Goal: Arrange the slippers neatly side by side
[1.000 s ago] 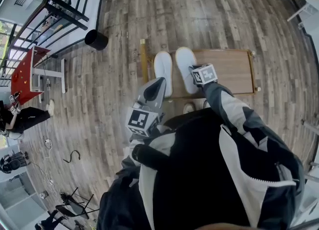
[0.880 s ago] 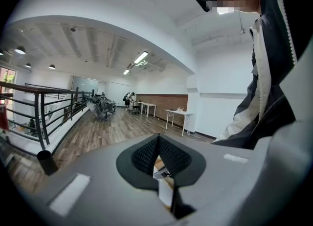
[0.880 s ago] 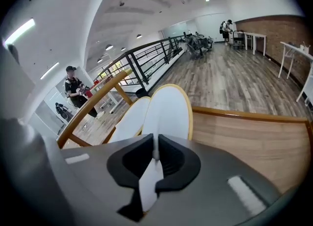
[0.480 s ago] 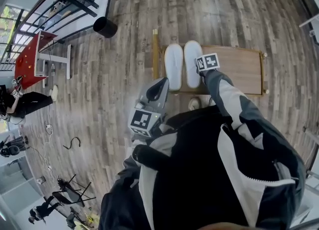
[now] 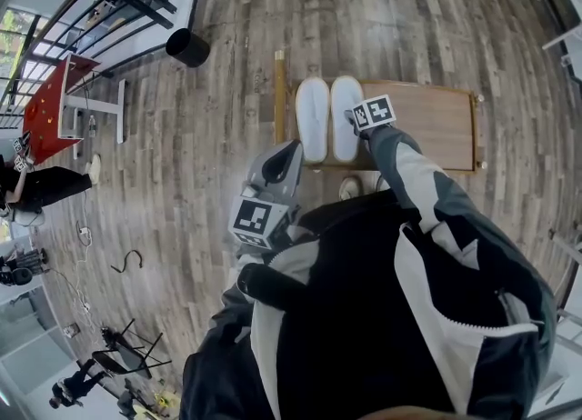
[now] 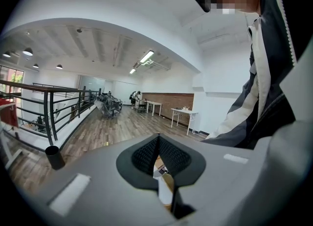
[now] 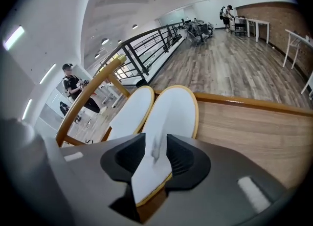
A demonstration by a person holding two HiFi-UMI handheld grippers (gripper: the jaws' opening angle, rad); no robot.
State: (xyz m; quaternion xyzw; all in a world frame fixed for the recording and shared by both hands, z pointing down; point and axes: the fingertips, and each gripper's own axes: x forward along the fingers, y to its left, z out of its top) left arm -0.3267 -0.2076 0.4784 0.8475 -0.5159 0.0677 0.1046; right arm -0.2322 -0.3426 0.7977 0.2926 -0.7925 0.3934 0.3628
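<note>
R gripper (image 7: 156, 147) fingers just opening, slipper (image 7: 172, 111) heel between them; L gripper (image 6: 158, 146) fingers together.

No word, number, brand name or sign can be read anywhere in these views. The left cube (image 5: 255, 220) and the right cube (image 5: 374, 112) carry only black-and-white square marker patterns, no letters. The white slippers (image 5: 314, 120) look blank. Any print in the far background is probably too small and blurred to make out.
</note>
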